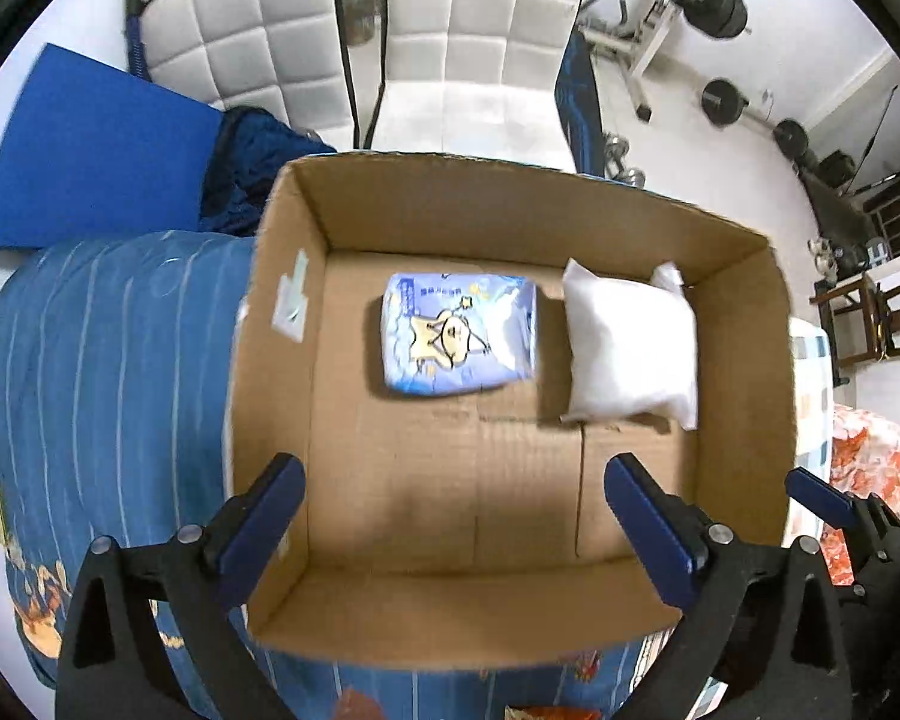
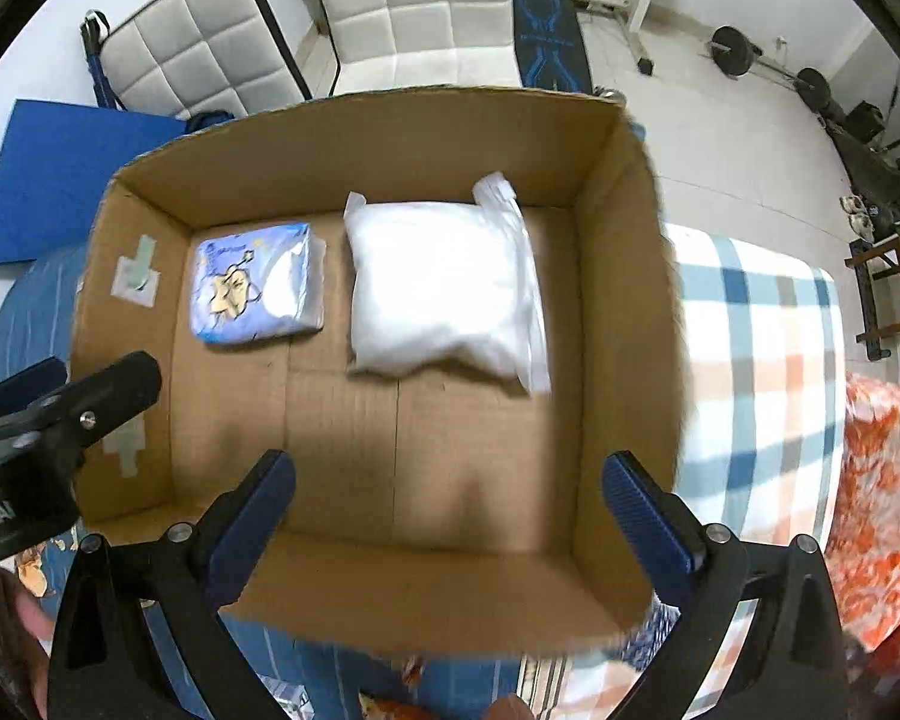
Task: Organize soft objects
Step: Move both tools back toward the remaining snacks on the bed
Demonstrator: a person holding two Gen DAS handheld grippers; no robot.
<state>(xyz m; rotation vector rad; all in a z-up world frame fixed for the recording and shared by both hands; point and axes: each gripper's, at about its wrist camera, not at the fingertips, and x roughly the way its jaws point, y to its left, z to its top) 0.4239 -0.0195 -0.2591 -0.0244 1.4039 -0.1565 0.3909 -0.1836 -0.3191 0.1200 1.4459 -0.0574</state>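
Observation:
An open cardboard box (image 1: 744,360) (image 2: 624,300) stands on a bed. On its floor, toward the far side, lie a blue printed soft pack (image 1: 459,333) (image 2: 255,285) and, to its right, a white pillow-like bag (image 1: 630,345) (image 2: 441,285). My left gripper (image 1: 456,531) is open and empty above the near part of the box. My right gripper (image 2: 450,525) is open and empty above the near part too. The right gripper's tip shows at the right edge of the left wrist view (image 1: 822,498). The left gripper shows at the left of the right wrist view (image 2: 60,414).
The bed has a blue striped cover (image 1: 102,372), a checked cloth (image 2: 756,360) and an orange floral cloth (image 2: 882,510). Beyond the box are white quilted chairs (image 1: 480,30), a blue mat (image 1: 90,150) and weight equipment (image 1: 720,12).

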